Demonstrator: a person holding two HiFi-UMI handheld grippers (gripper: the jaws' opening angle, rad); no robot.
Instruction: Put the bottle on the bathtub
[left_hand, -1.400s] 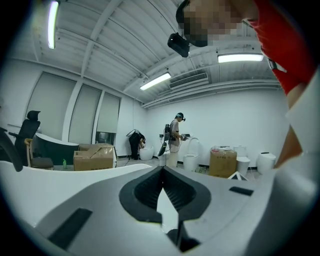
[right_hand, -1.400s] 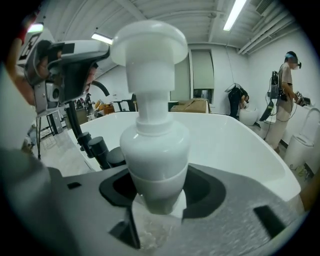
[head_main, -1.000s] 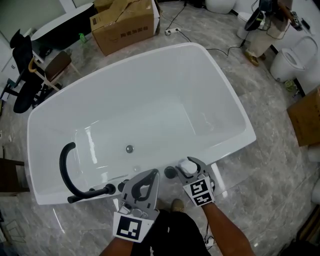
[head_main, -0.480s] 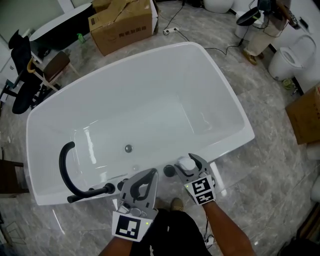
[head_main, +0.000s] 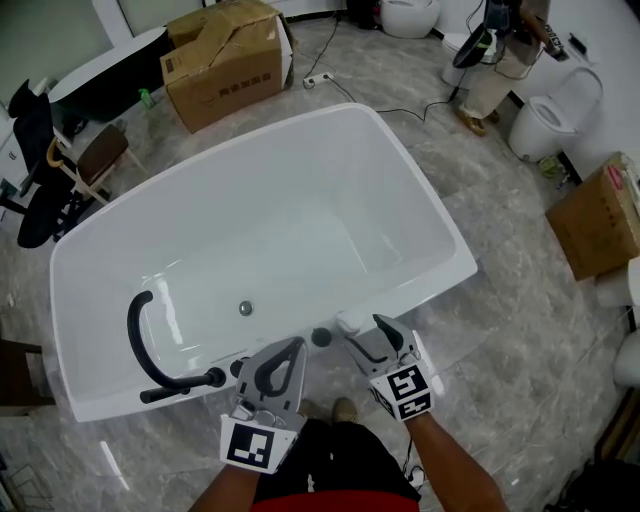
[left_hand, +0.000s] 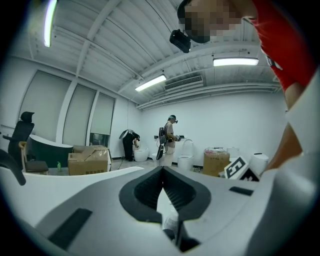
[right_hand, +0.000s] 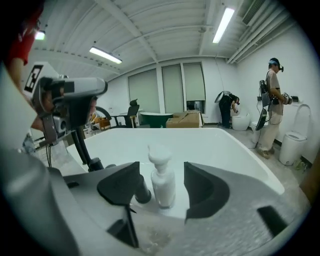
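**One bottle on the bathtub rim, my right tool open around it**

I stand at the near edge of the single white bathtub (head_main: 300, 170), with two tools in front of me. At the far left of that edge, one curved black faucet (head_main: 148, 345) rises from the rim. My left tool (head_main: 288, 347) hangs above the rim just right of the faucet. Its jaws are closed tip to tip, with nothing clamped between them. Next comes one round black knob (head_main: 321, 338) on the rim. Just right of the knob stands the one white pump bottle (right_hand: 161, 182), upright on the bathtub rim. My right tool (head_main: 368, 335) has its jaws spread wide. The bottle sits in the gap between them, and neither jaw touches it. On the marble floor I count two cardboard boxes, one (head_main: 225, 60) beyond the tub and one (head_main: 595, 215) far right.
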